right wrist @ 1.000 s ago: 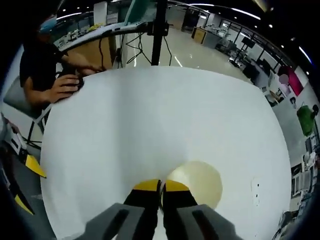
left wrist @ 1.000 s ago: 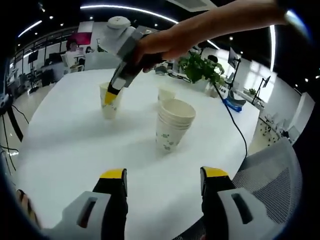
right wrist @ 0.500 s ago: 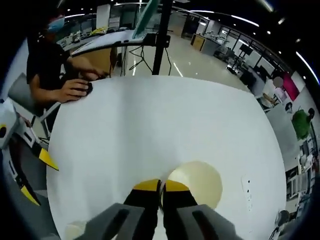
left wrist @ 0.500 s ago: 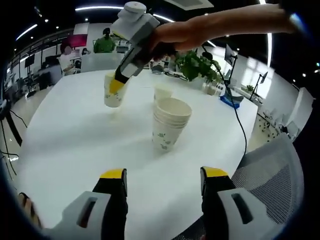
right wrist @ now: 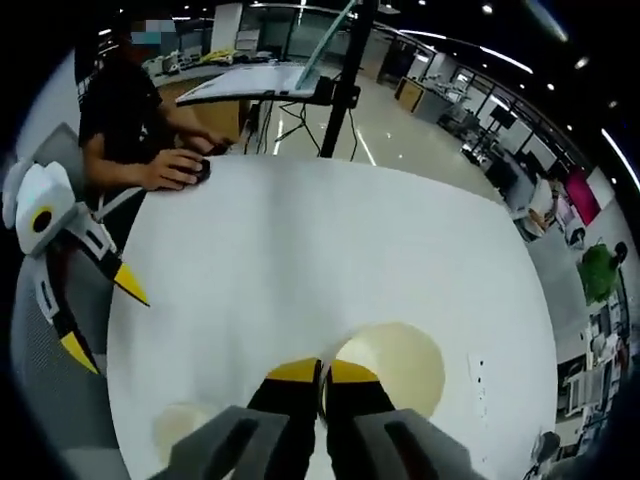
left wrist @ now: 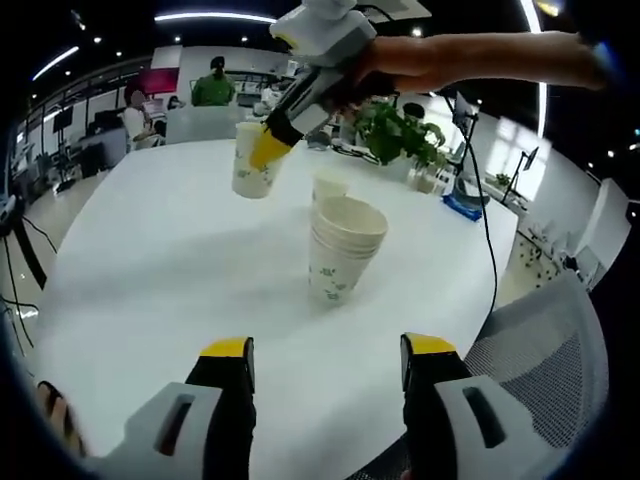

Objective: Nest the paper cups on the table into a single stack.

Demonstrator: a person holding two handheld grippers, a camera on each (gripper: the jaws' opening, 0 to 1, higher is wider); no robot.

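A stack of nested paper cups with a green print stands mid-table on the white table. One single cup stands just behind it. My right gripper, held by a hand, hangs a third cup in the air up and left of the stack. In the right gripper view that gripper is shut on the rim of this cup, and the stack's mouth shows at lower left. My left gripper stands open near the table's front edge, nothing between its fingers.
A potted plant and a cable lie at the table's far right. A mesh chair stands by the near edge. A person's hand rests on a mouse at the opposite edge, near a stand.
My right gripper has lifted its cup off the table and carried it toward the stack. The stack's mouth has come into the right gripper view. The left gripper has not moved.
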